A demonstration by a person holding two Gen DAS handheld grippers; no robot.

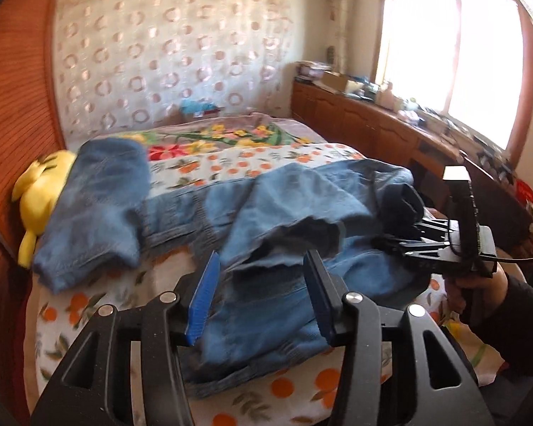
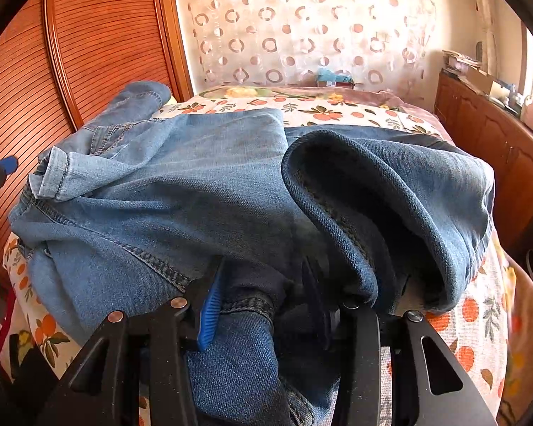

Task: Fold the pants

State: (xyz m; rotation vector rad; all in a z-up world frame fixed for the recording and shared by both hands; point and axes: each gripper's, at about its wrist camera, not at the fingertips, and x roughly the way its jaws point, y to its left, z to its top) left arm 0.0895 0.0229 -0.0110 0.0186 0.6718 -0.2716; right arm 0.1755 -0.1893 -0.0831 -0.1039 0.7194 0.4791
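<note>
Left tongs (image 1: 263, 294) gape empty over the jeans (image 1: 266, 206) on the bed (image 1: 284, 390); right tongs (image 2: 263, 301) pinch denim at six o'clock.

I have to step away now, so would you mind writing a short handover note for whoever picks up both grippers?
Left gripper: open, fingers apart over the jeans, gripping nothing.
Right gripper: denim sits between its fingers near a rolled leg opening; it appears shut on the fabric, though a firm grip is hard to confirm.
Jeans lie crumpled across the orange-print bed cover, one part resting over the yellow plush toy.
Done: no neat fold yet.
Left: spread the jeans flat, lay leg on leg, fold.
</note>
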